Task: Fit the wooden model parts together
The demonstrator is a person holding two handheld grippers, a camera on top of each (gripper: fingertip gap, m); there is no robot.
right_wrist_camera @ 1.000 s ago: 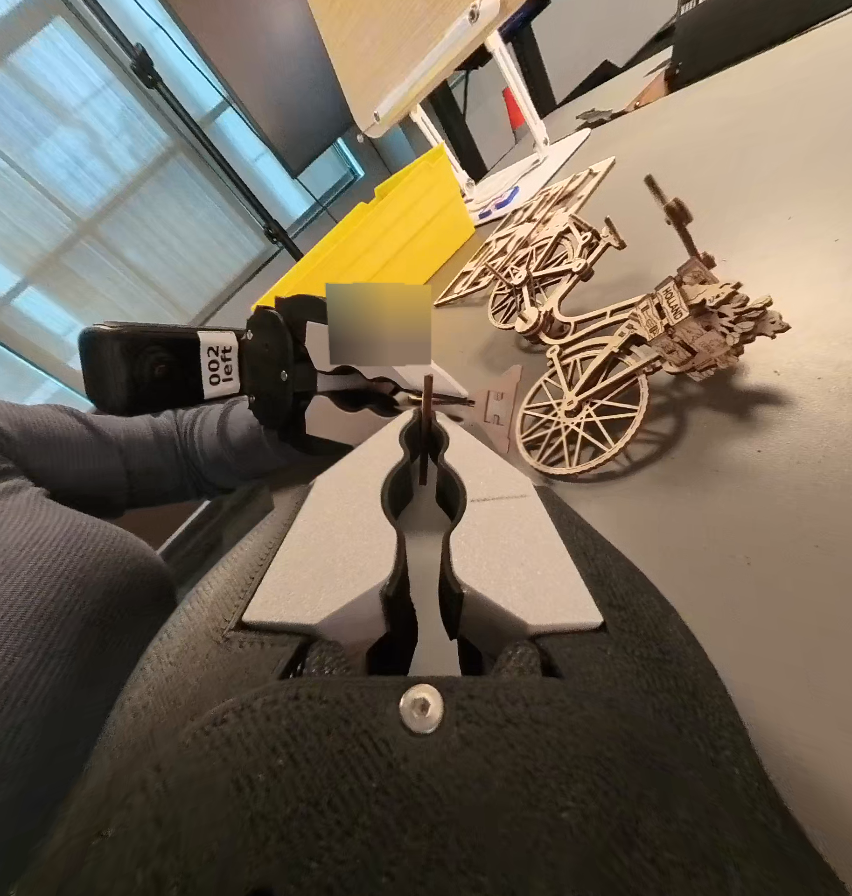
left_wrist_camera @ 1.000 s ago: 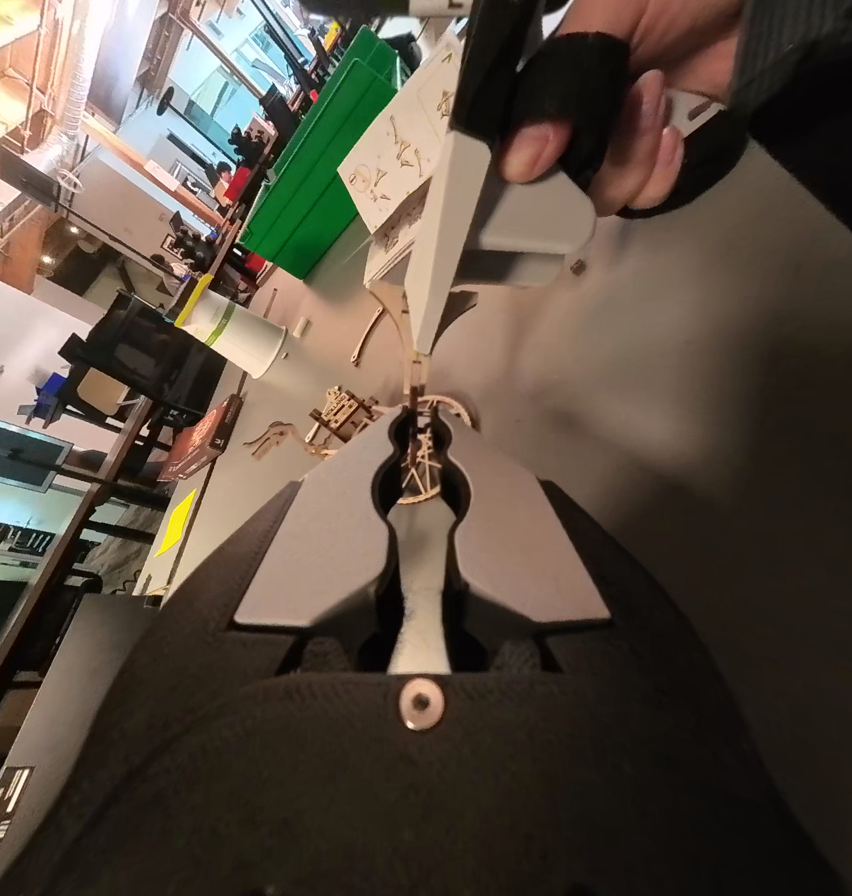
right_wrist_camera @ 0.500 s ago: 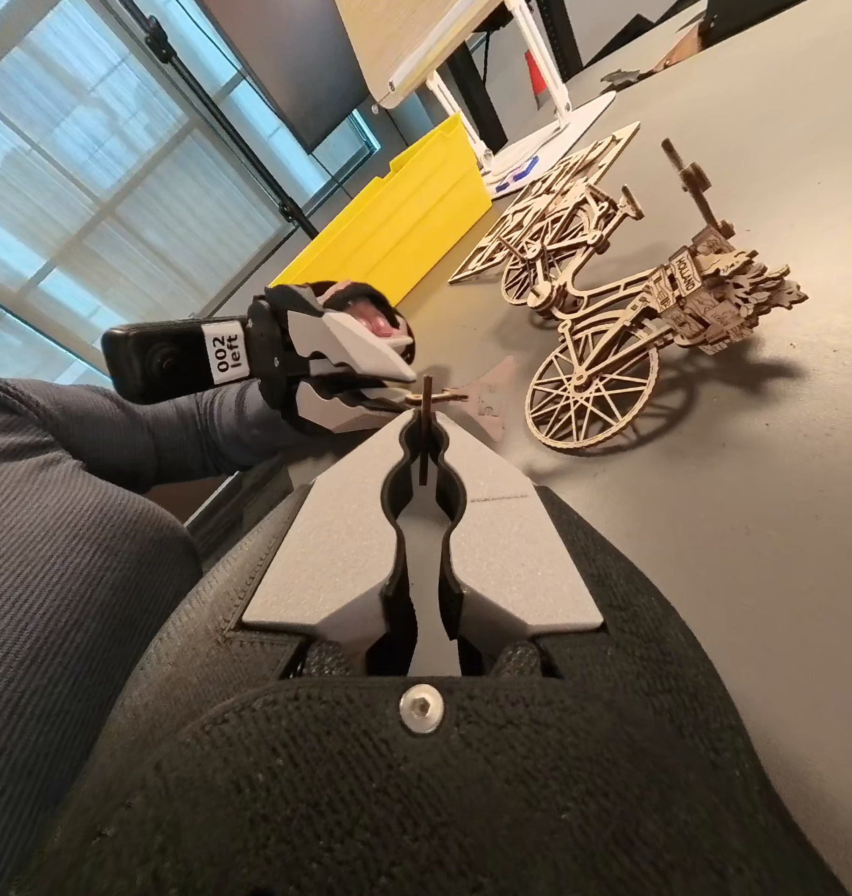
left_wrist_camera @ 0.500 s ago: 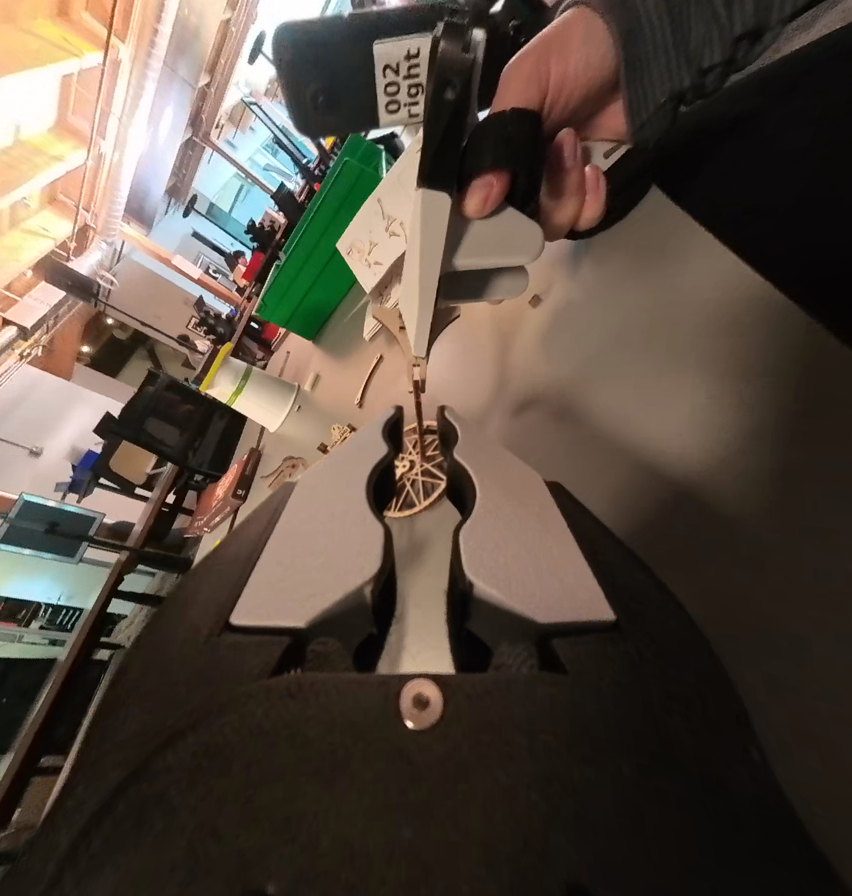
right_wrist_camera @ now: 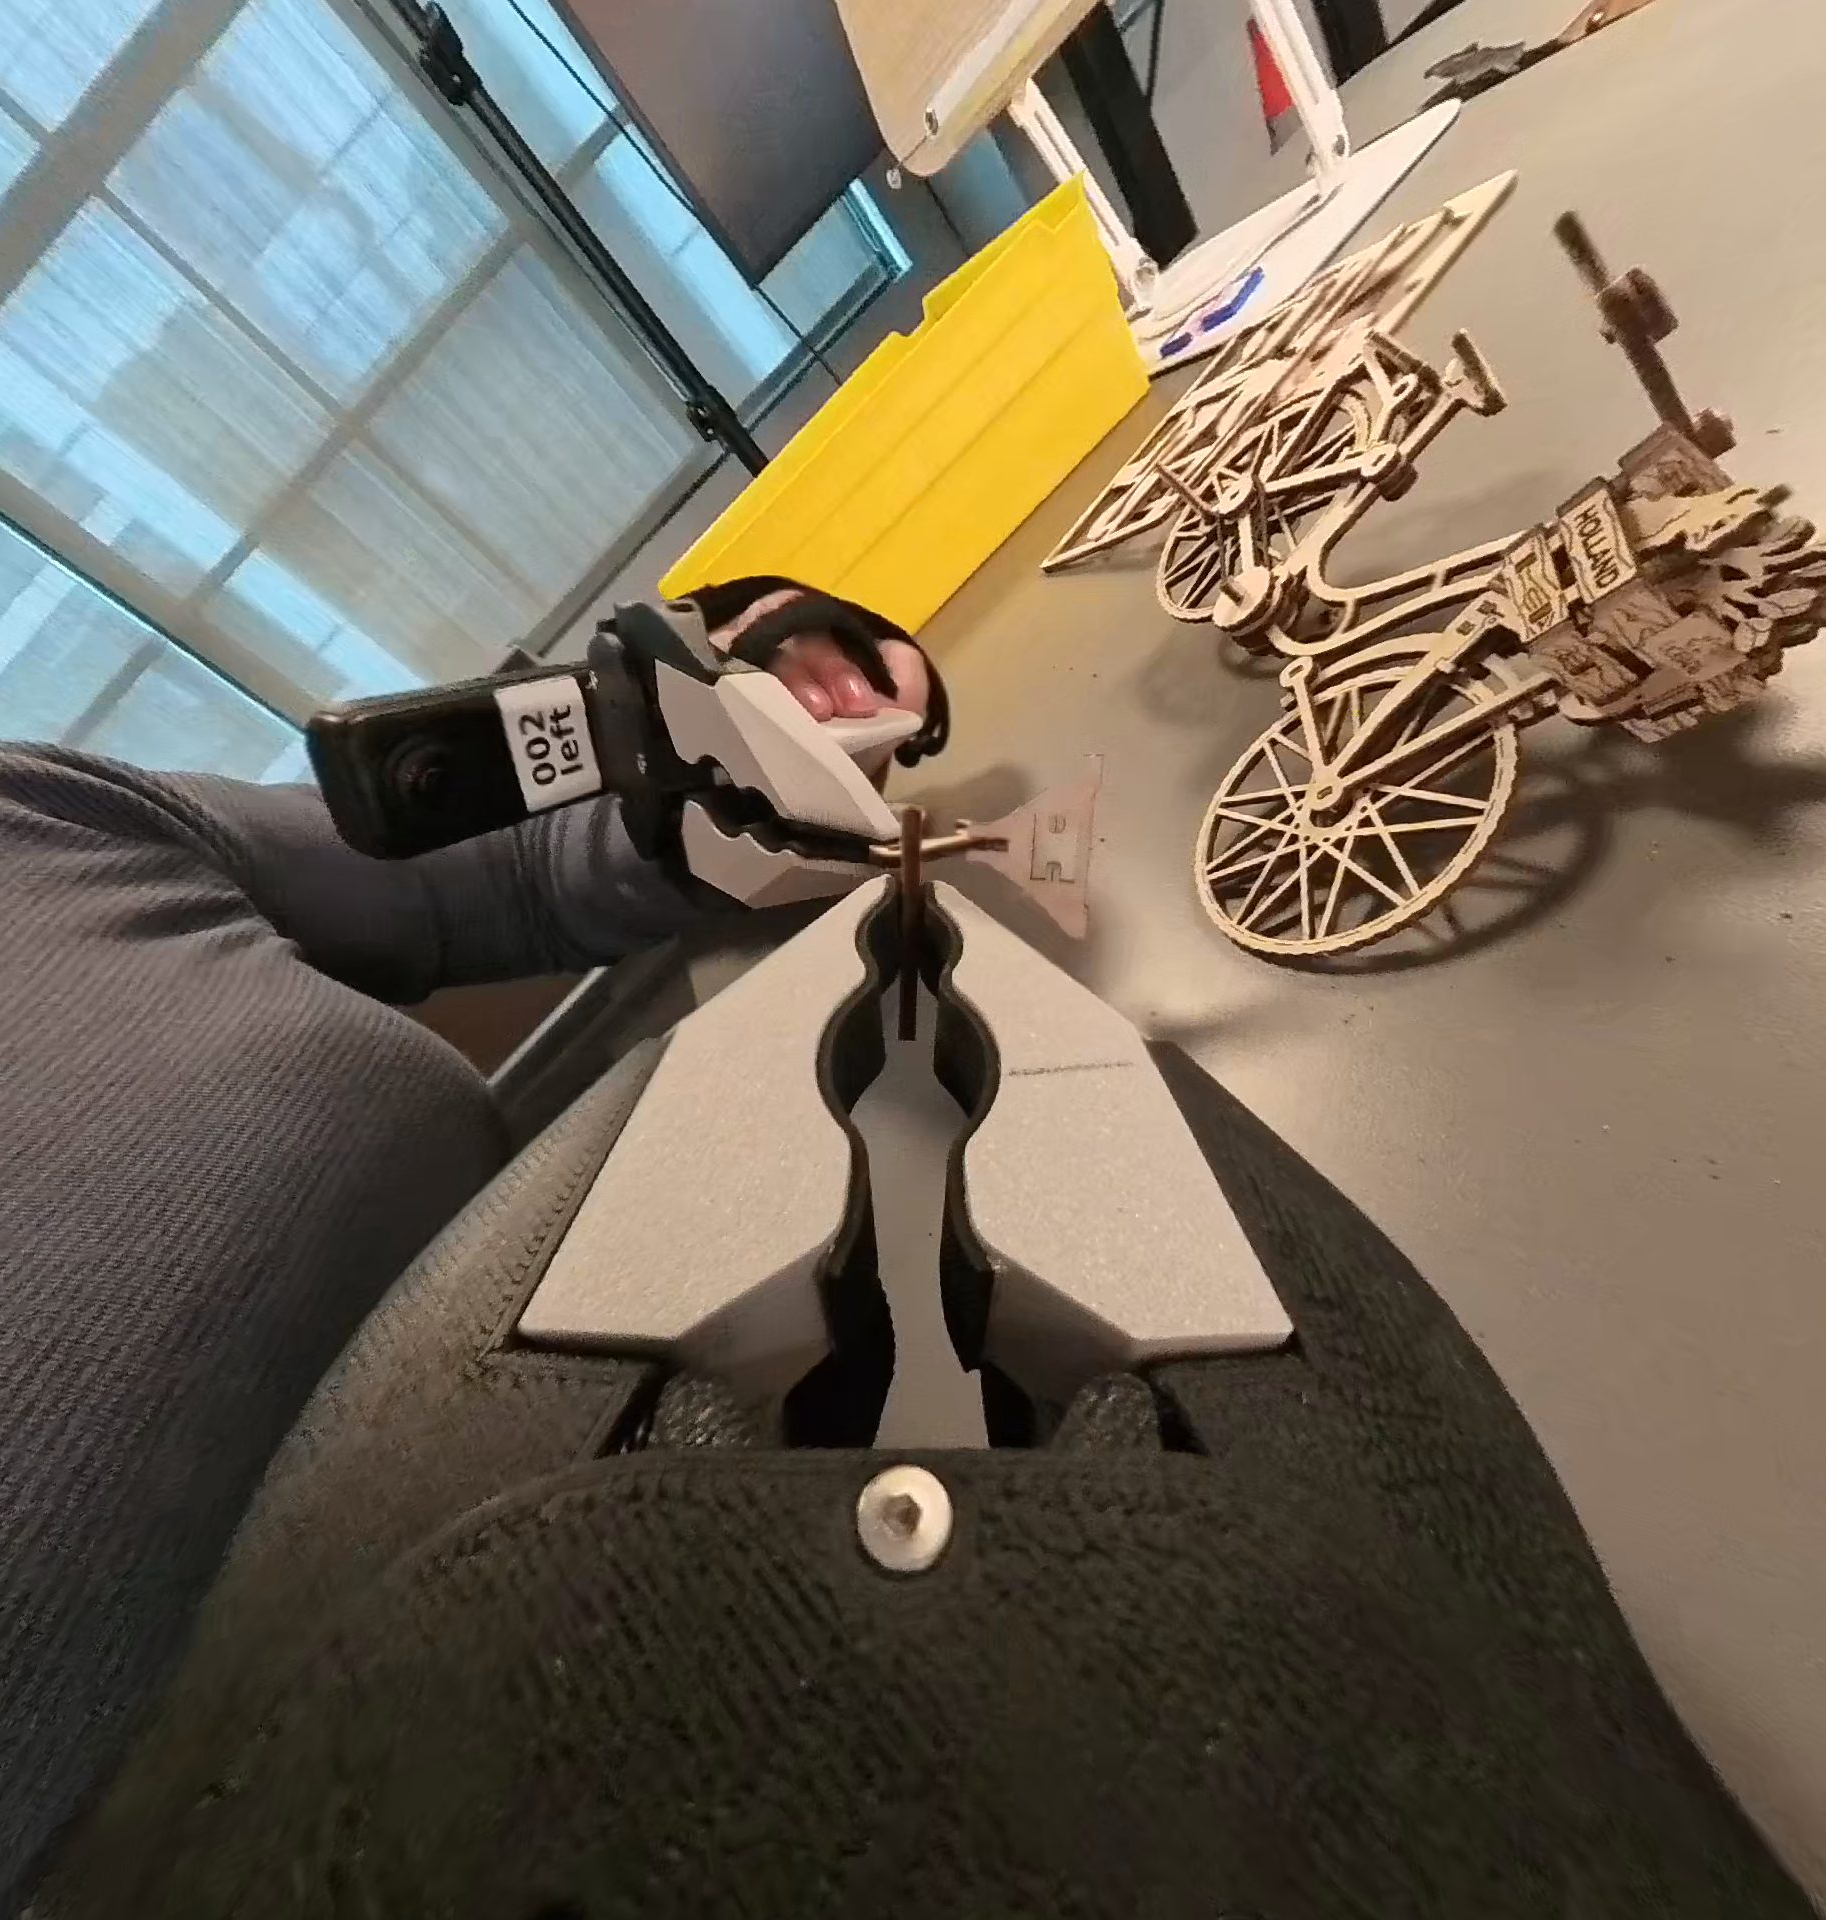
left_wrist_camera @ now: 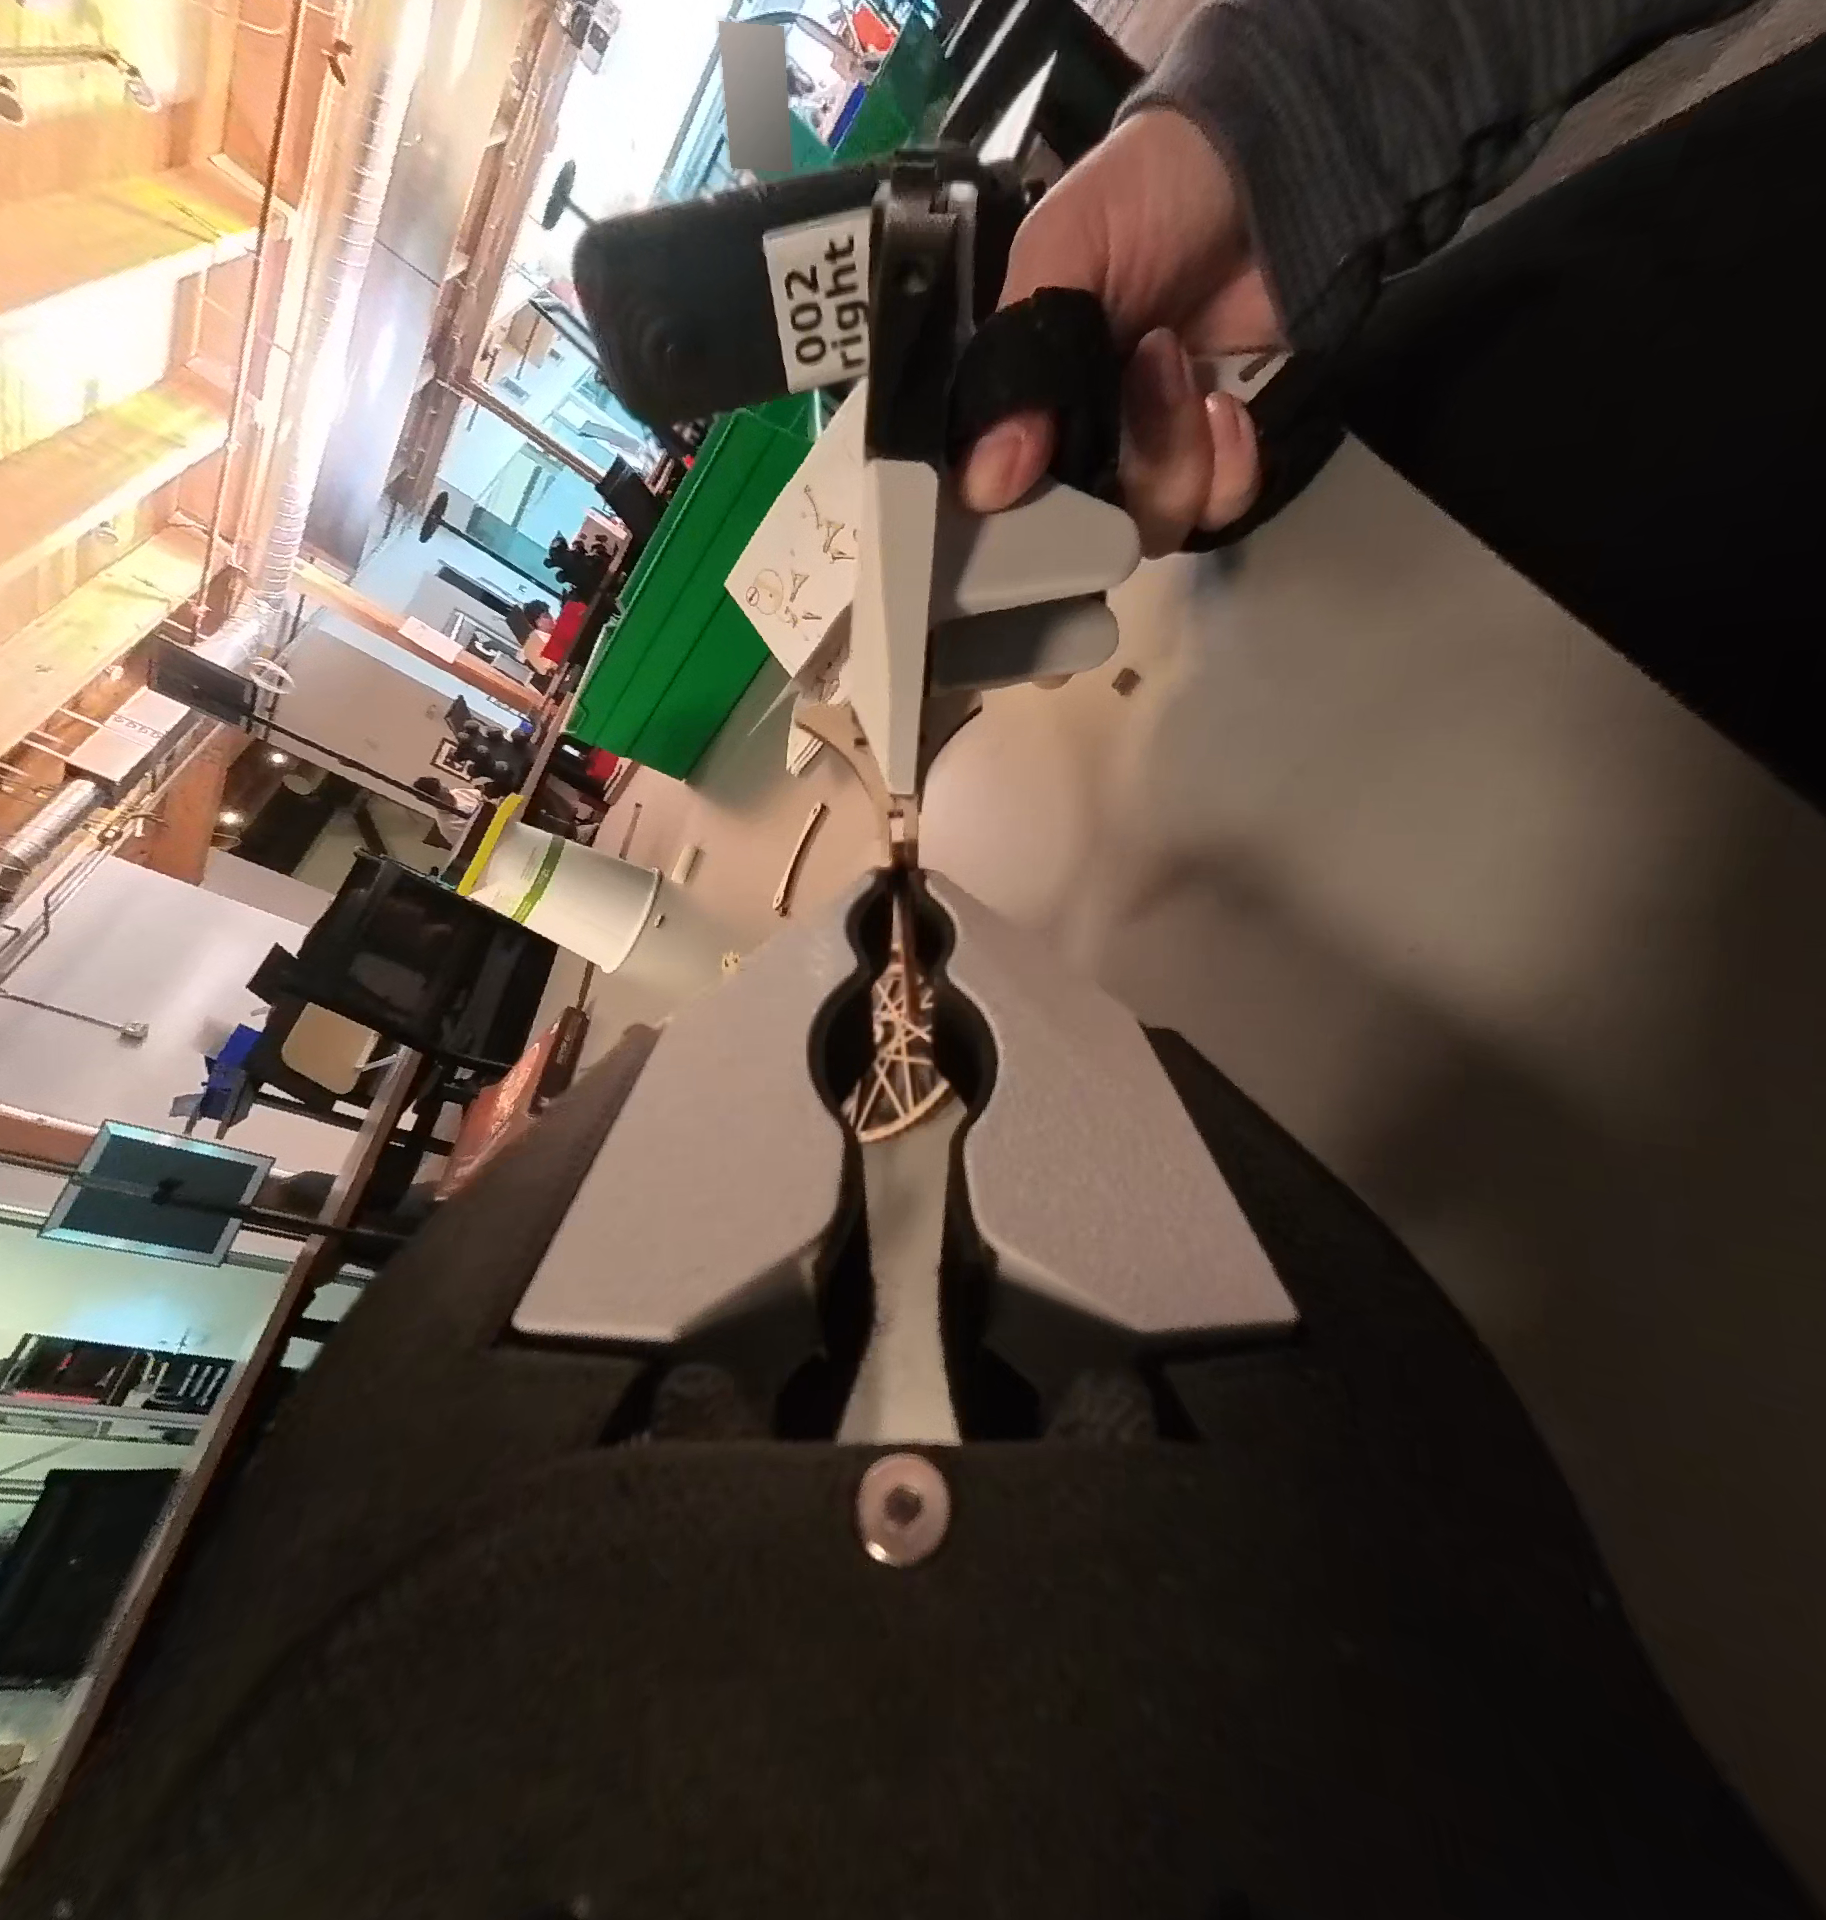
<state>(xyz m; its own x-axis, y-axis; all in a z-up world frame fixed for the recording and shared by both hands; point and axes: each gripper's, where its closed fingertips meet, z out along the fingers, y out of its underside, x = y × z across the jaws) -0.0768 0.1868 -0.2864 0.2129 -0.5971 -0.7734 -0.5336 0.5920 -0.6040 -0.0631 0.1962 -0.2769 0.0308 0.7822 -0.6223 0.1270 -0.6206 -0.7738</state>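
Note:
My left gripper (left_wrist_camera: 901, 881) is shut on a small spoked wooden wheel (left_wrist_camera: 904, 1060), held edge-on between its jaws. My right gripper (right_wrist_camera: 907, 891) is shut on a thin dark wooden stick (right_wrist_camera: 907, 966). The two grippers meet tip to tip above the grey table (right_wrist_camera: 1511, 1195). In the right wrist view the left gripper (right_wrist_camera: 873, 840) holds the wheel (right_wrist_camera: 956, 834) flat, and the stick's upper end crosses it at the hub. In the left wrist view the right gripper (left_wrist_camera: 904, 798) points down at the wheel. A built wooden bicycle (right_wrist_camera: 1408, 727) lies on the table.
A second wooden bicycle (right_wrist_camera: 1293, 416) lies on a cut sheet, beside a yellow bin (right_wrist_camera: 940, 416) and a white stand (right_wrist_camera: 1304, 177). A flat wooden piece (right_wrist_camera: 1054, 847) lies near the grippers. Green bins (left_wrist_camera: 701, 623), a paper cup (left_wrist_camera: 576, 904) and a part sheet (left_wrist_camera: 805, 561) stand farther off. My two grippers' fingertips are within a few centimetres of each other. Between my right fingertips and the built wooden bicycle (right_wrist_camera: 1408, 727) there is roughly 10 cm.
Both grippers stay shut and tip to tip. The right gripper has drawn back and now shows in full in the left wrist view; the left gripper has tilted in the right wrist view.

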